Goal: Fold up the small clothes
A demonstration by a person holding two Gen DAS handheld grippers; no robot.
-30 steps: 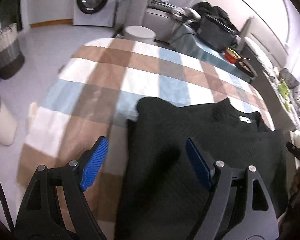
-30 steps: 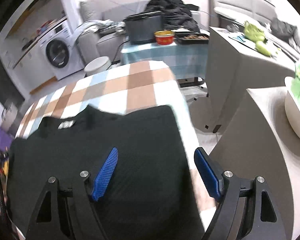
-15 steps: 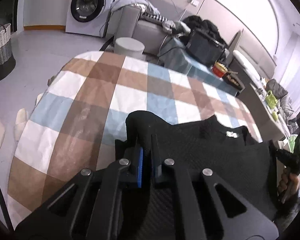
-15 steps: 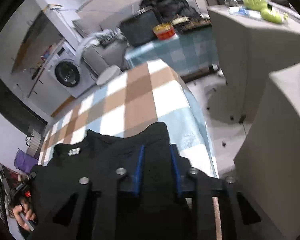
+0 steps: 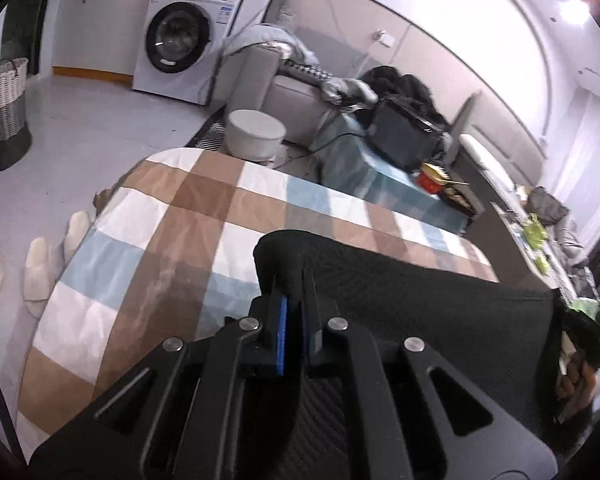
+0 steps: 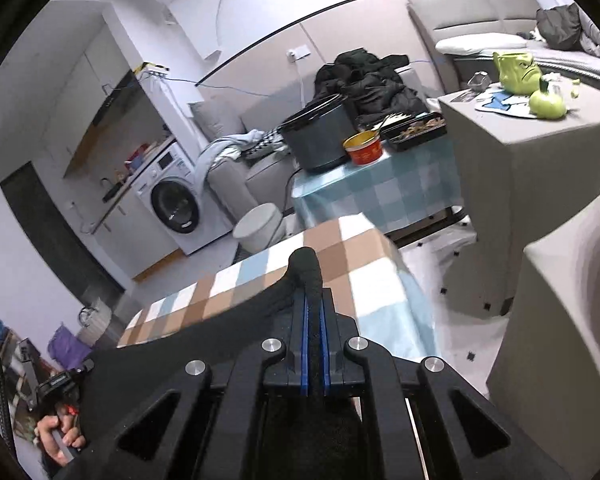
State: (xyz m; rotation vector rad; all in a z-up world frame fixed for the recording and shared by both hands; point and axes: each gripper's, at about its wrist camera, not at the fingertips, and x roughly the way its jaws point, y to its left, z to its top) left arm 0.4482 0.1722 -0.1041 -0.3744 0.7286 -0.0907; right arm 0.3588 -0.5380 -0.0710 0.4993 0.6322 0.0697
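Left tongs [image 5: 294, 300] and right tongs [image 6: 314, 312] each clench the black sweater [image 5: 400, 292], lifted above the checked table [image 5: 160, 240]; folding barely begun.

You held a black garment [image 5: 400, 300] over a tablecloth [image 5: 172, 236] checked in brown, white and pale blue. Your gripper pads [image 5: 281, 332] were bright blue on black frames. Behind stood a white washing machine [image 5: 188, 40] and a red bowl [image 6: 365, 149].

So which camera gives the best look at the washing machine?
The left wrist view: the washing machine stands large and unobstructed, door and control panel clear. The right wrist view shows it smaller, farther off, at an angle.
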